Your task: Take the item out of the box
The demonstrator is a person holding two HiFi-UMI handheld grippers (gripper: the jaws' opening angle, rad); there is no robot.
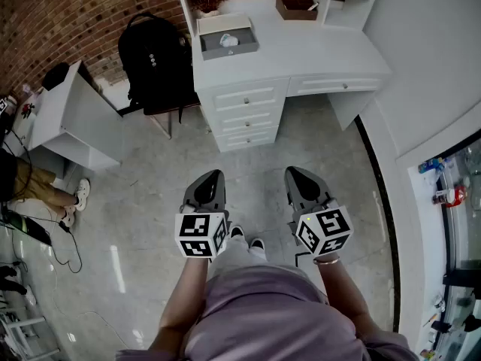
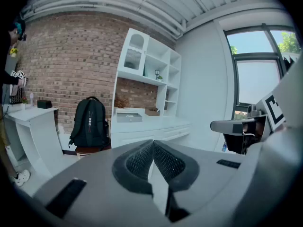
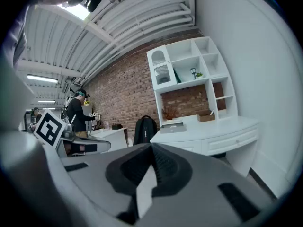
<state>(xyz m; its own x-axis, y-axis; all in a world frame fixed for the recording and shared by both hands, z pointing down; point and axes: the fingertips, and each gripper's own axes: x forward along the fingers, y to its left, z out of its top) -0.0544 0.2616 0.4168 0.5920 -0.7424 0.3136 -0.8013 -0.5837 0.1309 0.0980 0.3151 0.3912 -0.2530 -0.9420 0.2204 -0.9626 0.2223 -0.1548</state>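
Jaws of the left gripper (image 2: 152,144): pressed together pad to pad, nothing between them. Jaws of the right gripper (image 3: 151,148): likewise together, nothing held. Both grippers are held side by side at waist height over the pale floor (image 1: 143,201), noses pointing towards the white desk (image 1: 323,51) and well apart from it. Box (image 1: 227,37): grey, open-topped, shallow, standing on the desk top near its left end, close to the back edge. Item (image 1: 229,40): small, white, lying inside the box; its kind is too small to tell. Brown tray (image 1: 294,8): on the desk, to the right of the box, against the brick wall (image 1: 52,13). Shelf unit (image 2: 151,65): white, open compartments, rising above the desk. Backpack (image 1: 154,59): black, upright on a seat just left of the desk's drawers. Side table (image 1: 71,119): white, further left. Second person (image 3: 75,117): standing beyond the side table, dark top.
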